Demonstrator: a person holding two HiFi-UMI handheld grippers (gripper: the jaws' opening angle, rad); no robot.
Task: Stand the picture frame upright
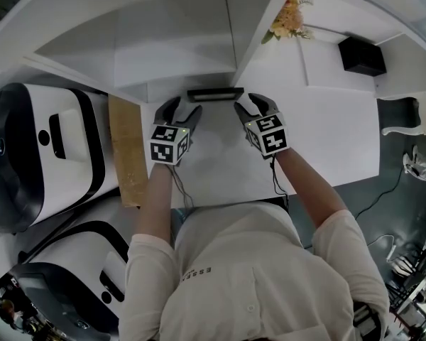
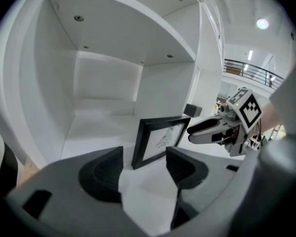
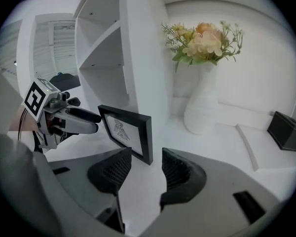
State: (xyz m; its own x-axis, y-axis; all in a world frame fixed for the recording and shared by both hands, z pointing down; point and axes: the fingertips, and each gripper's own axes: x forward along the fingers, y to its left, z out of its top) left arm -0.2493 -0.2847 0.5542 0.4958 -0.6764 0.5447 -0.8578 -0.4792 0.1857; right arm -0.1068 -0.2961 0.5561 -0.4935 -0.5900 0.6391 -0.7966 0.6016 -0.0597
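The black picture frame [image 1: 214,94] stands upright on the white shelf top [image 1: 213,162], just in front of the open cubby. In the left gripper view the picture frame [image 2: 160,139] shows its drawing side, a little beyond my left gripper [image 2: 144,164], whose jaws are open and touch nothing. My right gripper [image 3: 142,169] is open too, with the picture frame's [image 3: 127,131] near edge just ahead of the gap and apart from the pads. In the head view the left gripper [image 1: 183,109] and right gripper [image 1: 254,106] flank the frame's two ends.
A white vase of flowers [image 3: 203,107] stands to the right behind a shelf divider [image 3: 143,58]. A black box [image 1: 361,54] sits further right. Large white machines [image 1: 42,155] and a wooden board [image 1: 128,151] lie at the left. The cubby [image 2: 103,93] behind the frame holds nothing.
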